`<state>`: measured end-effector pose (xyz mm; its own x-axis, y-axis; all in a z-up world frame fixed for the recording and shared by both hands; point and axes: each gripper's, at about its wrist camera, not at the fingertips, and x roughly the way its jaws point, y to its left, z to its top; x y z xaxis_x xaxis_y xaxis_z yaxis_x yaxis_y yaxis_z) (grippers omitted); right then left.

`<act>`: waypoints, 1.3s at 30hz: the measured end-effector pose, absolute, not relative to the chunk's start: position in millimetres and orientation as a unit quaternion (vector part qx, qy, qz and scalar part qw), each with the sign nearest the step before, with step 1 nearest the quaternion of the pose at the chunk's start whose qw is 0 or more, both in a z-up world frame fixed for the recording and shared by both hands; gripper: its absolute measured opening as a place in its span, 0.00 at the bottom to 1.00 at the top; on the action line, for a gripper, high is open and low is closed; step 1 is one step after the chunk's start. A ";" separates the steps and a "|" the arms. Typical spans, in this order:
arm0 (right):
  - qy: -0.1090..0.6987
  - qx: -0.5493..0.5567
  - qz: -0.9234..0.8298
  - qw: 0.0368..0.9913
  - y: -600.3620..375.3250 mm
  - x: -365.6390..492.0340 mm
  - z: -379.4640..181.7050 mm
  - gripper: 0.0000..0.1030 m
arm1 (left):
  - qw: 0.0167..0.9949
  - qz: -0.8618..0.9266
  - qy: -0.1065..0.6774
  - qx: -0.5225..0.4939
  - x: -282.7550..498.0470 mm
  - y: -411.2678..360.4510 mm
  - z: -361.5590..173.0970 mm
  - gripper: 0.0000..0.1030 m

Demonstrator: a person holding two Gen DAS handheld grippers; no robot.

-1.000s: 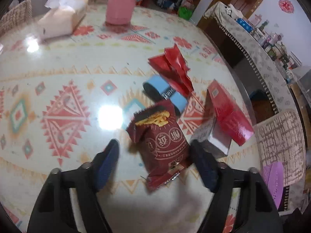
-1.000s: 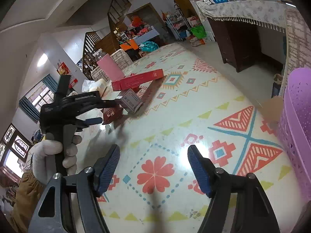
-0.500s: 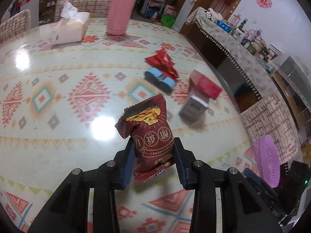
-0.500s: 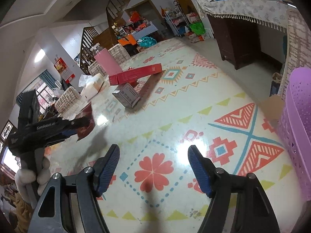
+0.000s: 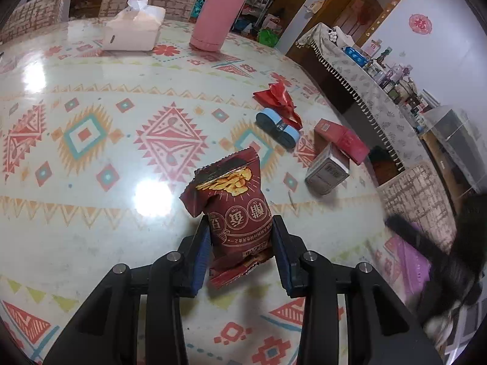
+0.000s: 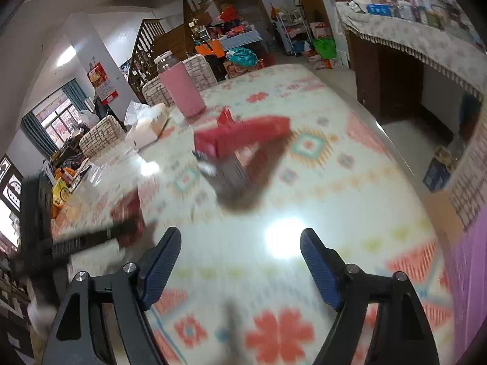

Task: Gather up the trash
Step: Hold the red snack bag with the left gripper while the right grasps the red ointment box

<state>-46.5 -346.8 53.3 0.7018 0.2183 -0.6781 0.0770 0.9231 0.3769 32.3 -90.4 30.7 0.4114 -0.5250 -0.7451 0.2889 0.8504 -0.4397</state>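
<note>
A dark red snack packet (image 5: 234, 210) is pinched between the blue pads of my left gripper (image 5: 240, 228), which is shut on it and holds it above the patterned table (image 5: 91, 213). Beyond it lie a crumpled red wrapper (image 5: 277, 97), a blue roll (image 5: 275, 126), a long red box (image 5: 341, 141) and a small grey box (image 5: 327, 172). My right gripper (image 6: 240, 237) hovers over the table facing the red box (image 6: 243, 135) and grey box (image 6: 231, 173). Its jaws are opening with nothing between them. This view is blurred.
A pink bottle (image 5: 217, 15) and a tissue box (image 5: 132, 30) stand at the table's far side. A purple basket (image 6: 468, 273) sits beyond the right table edge, beside a woven chair (image 5: 417, 197). A cloth-covered sideboard (image 5: 365, 91) runs along the right wall.
My left gripper closed on the snack packet, lifted it and drew back from the other items. My right gripper swung towards the boxes and its jaws widened.
</note>
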 end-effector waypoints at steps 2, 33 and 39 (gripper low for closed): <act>0.385 0.256 0.036 0.886 -359.4 -5.6 63.4 0.82 | 0.831 -0.247 0.481 -0.126 32.3 -88.9 32.3 0.36; 0.547 0.180 0.030 0.817 -319.2 48.1 59.5 0.42 | 0.837 -0.229 0.477 -0.140 31.4 -77.2 35.0 0.36; 0.530 0.189 0.086 0.822 -304.5 -22.5 65.0 0.42 | 0.837 -0.227 0.476 -0.142 31.9 -76.1 33.7 0.36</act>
<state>-22.5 -304.5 65.0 0.4232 0.3418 -0.8391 0.0583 0.9139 0.4017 31.9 -76.1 33.7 0.4431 -0.5161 -0.7330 0.2455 0.8562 -0.4545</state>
